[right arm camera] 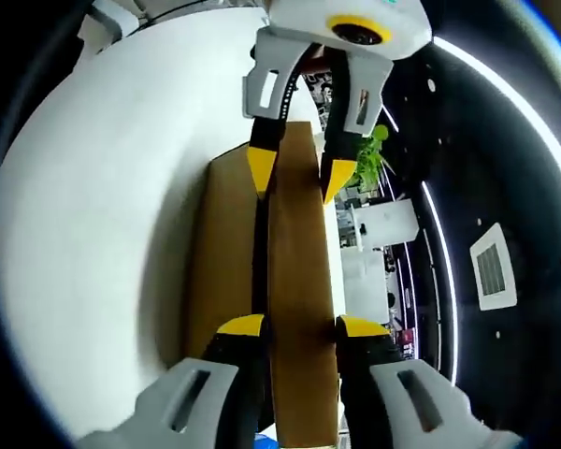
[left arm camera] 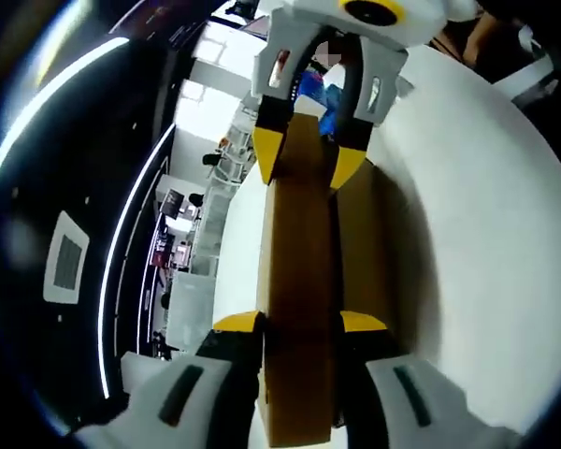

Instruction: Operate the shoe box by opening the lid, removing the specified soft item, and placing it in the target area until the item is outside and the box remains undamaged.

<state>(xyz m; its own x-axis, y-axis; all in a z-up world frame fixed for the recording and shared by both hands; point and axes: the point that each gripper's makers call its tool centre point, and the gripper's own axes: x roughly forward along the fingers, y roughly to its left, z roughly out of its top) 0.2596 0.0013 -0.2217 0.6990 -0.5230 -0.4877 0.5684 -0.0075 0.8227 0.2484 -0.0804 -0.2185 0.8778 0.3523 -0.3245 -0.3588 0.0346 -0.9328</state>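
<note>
Two grippers face each other across a brown cardboard shoe box point(left arm camera: 299, 281) that sits on a white table point(left arm camera: 486, 234). In the left gripper view, the left gripper point(left arm camera: 299, 323) rises from the bottom with its yellow-tipped jaws set on either side of a raised cardboard panel, the lid point(left arm camera: 294, 215) of the box seen edge-on, and the fingertips point(left arm camera: 238, 323) press against its faces; the gripper is clamped on the lid. At the far end of the same panel, the right gripper point(left arm camera: 309, 164) comes down from the top of the view, and its yellow tips also sit on both sides of the cardboard.

In the right gripper view, the same arrangement is mirrored. The right gripper point(right arm camera: 299, 325) stands at the bottom, its jaws closed against the lid point(right arm camera: 299, 243), and the left gripper point(right arm camera: 294, 173) pinches the opposite end from the top. A lower part of the shoe box point(right arm camera: 224, 253) lies just beside the raised panel on the white table point(right arm camera: 93, 206).

Beyond the table edge, a room shows with bright windows point(left arm camera: 206, 103) in the left gripper view and a green plant point(right arm camera: 369, 159) in the right gripper view. Dark ceiling with curved light strips point(left arm camera: 122, 271) fills the outer side of each view. The inside of the box is hidden, so I cannot tell where the soft item is.
</note>
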